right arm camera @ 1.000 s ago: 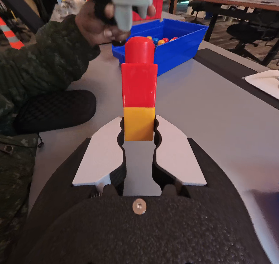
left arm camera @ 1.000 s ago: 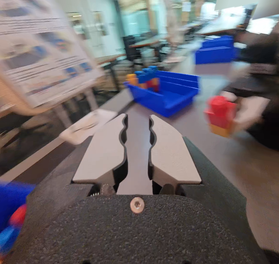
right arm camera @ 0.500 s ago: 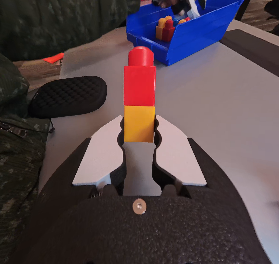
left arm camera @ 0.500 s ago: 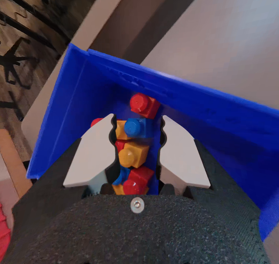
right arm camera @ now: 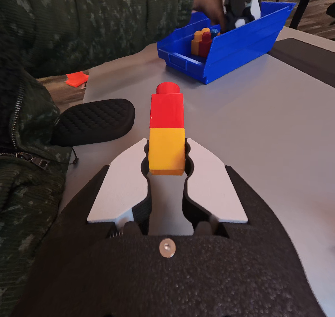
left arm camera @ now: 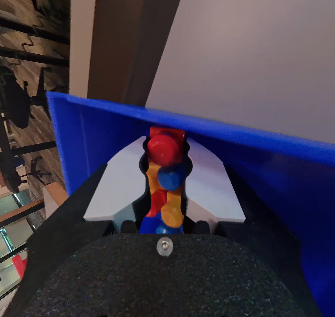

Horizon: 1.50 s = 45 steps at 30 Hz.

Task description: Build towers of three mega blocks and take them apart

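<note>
In the left wrist view my left gripper (left arm camera: 165, 141) reaches down into the blue bin (left arm camera: 108, 145). Its fingers are closed against the sides of a red block (left arm camera: 163, 152) at their tips. Blue (left arm camera: 170, 179) and yellow (left arm camera: 172, 214) blocks lie below, between the fingers. In the right wrist view my right gripper (right arm camera: 166, 143) is shut on a yellow block (right arm camera: 165, 150) with a red block (right arm camera: 166, 110) stacked on it, held just above the grey table (right arm camera: 253, 126). The left gripper (right arm camera: 244, 18) shows far off inside the bin (right arm camera: 235, 54).
Several loose blocks (right arm camera: 201, 41) stand in the bin's near end. A black padded rest (right arm camera: 94, 121) lies on the table to the left of the stack. The person's green sleeve (right arm camera: 90, 18) crosses above it. The table edge and floor lie beyond the bin (left arm camera: 81, 36). The left gripper's tips are roughly 45 cm from the right gripper's.
My left gripper swung from over the table down into the bin and closed around a red block. My right gripper kept its hold on the yellow and red stack and tilted downward.
</note>
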Available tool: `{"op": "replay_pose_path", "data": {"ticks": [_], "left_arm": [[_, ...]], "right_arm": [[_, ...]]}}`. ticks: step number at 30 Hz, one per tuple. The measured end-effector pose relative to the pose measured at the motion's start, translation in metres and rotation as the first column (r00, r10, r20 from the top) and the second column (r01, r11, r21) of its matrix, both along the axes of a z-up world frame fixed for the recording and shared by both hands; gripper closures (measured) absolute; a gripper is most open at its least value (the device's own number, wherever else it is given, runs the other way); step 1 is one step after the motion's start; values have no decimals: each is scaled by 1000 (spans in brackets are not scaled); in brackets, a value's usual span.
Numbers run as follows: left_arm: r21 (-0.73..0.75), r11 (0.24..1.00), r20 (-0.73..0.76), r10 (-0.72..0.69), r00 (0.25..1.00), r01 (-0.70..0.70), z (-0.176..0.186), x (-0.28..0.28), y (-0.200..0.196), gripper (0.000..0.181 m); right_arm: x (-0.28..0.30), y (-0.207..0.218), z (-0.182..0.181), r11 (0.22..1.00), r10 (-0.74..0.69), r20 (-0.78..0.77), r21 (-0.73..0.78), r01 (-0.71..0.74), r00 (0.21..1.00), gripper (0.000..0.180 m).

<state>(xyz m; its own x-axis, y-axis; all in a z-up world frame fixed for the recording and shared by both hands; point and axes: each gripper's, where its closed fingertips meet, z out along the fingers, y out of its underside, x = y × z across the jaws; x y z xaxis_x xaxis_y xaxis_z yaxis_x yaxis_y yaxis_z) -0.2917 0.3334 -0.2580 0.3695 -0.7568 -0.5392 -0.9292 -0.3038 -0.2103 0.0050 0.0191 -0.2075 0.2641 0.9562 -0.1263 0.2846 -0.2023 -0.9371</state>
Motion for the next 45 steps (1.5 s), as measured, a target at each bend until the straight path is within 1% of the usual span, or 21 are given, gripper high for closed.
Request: {"op": "replay_pose_path", "data": {"ticks": [2,4,6,7,8,10,12,14,15,16,18,21,22,23,27,28,31,33,39,43,45], "left_arm": [[53,999,36,-2,999,0,24,-5,-7,145],[120,993,134,-5,991,-11,57,-7,-19,145],[180,984,308,-64,949,8,95,7,-41,145],[197,979,414,-123,902,44,113,22,-58,145],[216,971,515,-203,833,102,131,41,-79,145],[262,932,674,-363,643,250,159,84,-131,145],[314,864,757,-478,445,394,172,126,-186,145],[347,788,794,-536,288,509,169,163,-234,145],[353,751,810,-544,220,558,164,180,-255,145],[347,718,822,-542,173,603,156,195,-272,145],[323,663,846,-522,107,675,138,220,-297,145],[284,616,883,-467,50,734,121,241,-314,146],[262,606,894,-446,48,751,117,243,-316,146],[250,603,897,-439,54,758,114,244,-316,146],[272,615,899,-436,32,740,116,244,-314,146],[288,624,900,-436,18,727,118,245,-313,146],[332,641,916,-394,-75,692,126,251,-314,146],[317,633,914,-402,-50,706,121,253,-315,145],[307,626,911,-411,-32,717,117,253,-318,145],[300,637,920,-389,-41,710,116,254,-317,145],[307,653,926,-372,-59,692,119,255,-315,145]], "right_arm": [[3,3,2,1000,-17,-11,0,17,1000,143],[6,5,8,999,-33,-35,10,34,999,143],[9,8,14,998,-49,-57,23,51,997,143],[10,10,16,998,-57,-63,31,59,996,143],[11,11,18,997,-62,-66,39,65,996,143],[12,10,22,996,-63,-70,60,67,996,144],[10,7,25,994,-54,-63,93,60,997,144],[5,1,26,991,-34,-54,126,41,998,143],[2,-3,27,990,-21,-57,137,29,998,144],[0,-6,28,989,-9,-61,146,18,998,144],[-4,-11,28,987,10,-51,158,-2,999,143],[-7,-14,22,987,21,-22,158,-17,1000,144],[-7,-15,20,986,22,-13,163,-19,1000,144],[-7,-15,20,987,23,-23,162,-19,999,144],[-5,-14,29,990,26,-72,141,-16,997,144],[-5,-13,30,989,20,-76,145,-9,997,144],[-3,-14,39,994,20,-149,112,-3,989,144],[-1,-14,38,992,20,-132,125,-4,991,144],[0,-16,36,990,26,-112,137,-10,993,144],[0,-16,35,990,22,-107,138,-7,994,144],[1,-14,36,988,10,-111,153,7,994,144]]}}
